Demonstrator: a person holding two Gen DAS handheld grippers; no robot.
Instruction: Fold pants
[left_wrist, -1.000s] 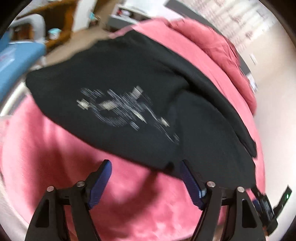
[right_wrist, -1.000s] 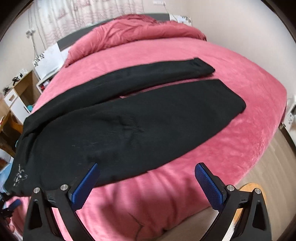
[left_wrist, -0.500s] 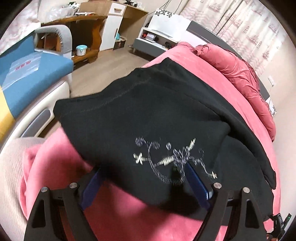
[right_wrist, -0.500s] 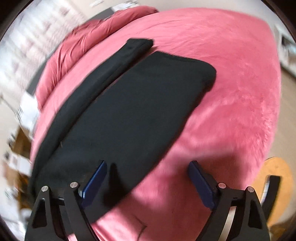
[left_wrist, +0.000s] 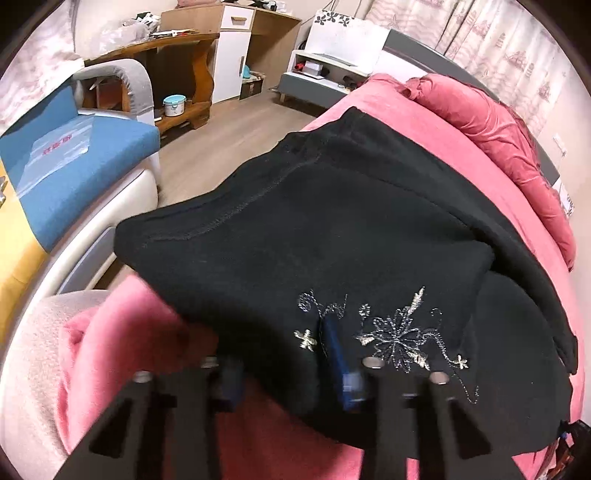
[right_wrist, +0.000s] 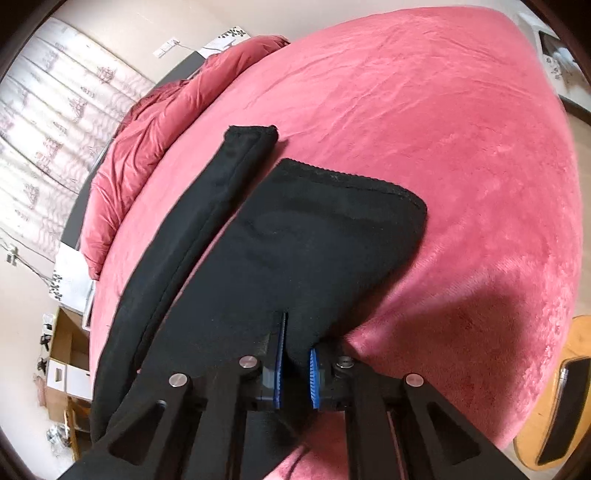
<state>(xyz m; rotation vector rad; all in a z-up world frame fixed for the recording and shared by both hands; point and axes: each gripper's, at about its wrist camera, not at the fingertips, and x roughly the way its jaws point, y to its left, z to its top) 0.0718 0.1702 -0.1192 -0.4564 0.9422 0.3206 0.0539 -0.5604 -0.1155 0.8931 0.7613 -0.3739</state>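
Black pants (left_wrist: 332, 221) lie flat on a pink bed (left_wrist: 129, 350), with silver embroidery near the waist. My left gripper (left_wrist: 284, 373) is at the waist edge and its jaws are closing. One blue pad lies on the embroidered cloth and the other sits just beyond the edge, so the fabric is between them but not visibly pinched. In the right wrist view the two legs of the pants (right_wrist: 295, 251) stretch away across the bed (right_wrist: 443, 129). My right gripper (right_wrist: 295, 365) is closing, its pads pinching the near leg's side edge.
A rolled red duvet (left_wrist: 498, 122) lies along the head of the bed. Beside the bed stand a blue sofa (left_wrist: 74, 158), a wooden desk (left_wrist: 177, 48) and a white bedside cabinet (left_wrist: 332, 62). An orange wooden stool (right_wrist: 554, 387) stands by the bed's near right side.
Both grippers have come down onto the pants with their jaws narrowing. The right one rolled and clamped the near leg's edge. The left one moved over the embroidered waist.
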